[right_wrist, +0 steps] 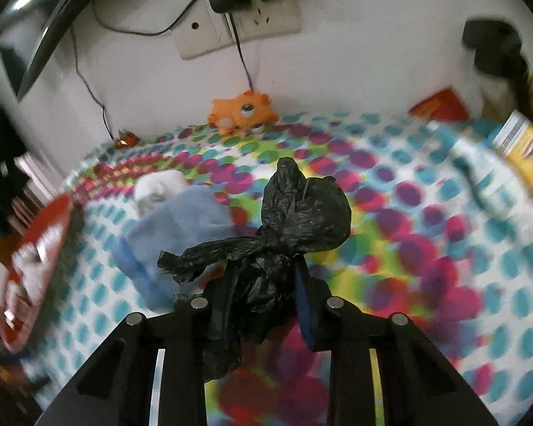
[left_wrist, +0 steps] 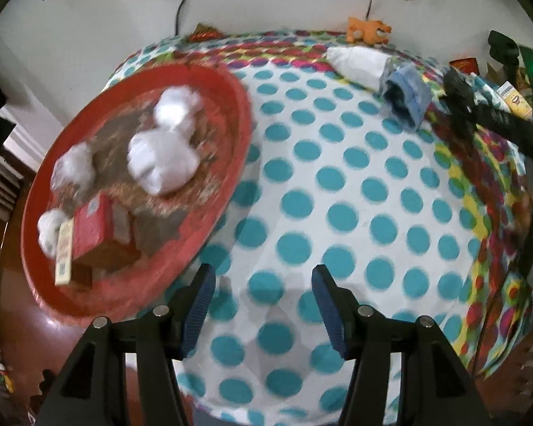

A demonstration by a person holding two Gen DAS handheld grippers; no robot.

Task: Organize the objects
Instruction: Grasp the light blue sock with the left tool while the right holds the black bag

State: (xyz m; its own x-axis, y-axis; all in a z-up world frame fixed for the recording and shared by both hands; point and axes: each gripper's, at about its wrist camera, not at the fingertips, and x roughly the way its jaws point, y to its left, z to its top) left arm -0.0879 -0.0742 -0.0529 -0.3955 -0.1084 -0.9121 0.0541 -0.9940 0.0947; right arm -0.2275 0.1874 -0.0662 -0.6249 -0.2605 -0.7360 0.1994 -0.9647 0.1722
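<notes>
Partly hidden, right gripper (right_wrist: 263, 305) jaws clamp black bag (right_wrist: 295, 213).

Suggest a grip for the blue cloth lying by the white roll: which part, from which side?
Grip the blue cloth at its open, crumpled near end, coming down from above, with the fingers across the fold. That end bunches up off the spotted bedspread and gives an edge to pinch. The far end touches the white roll, so approach from the near side to leave it alone.
</notes>
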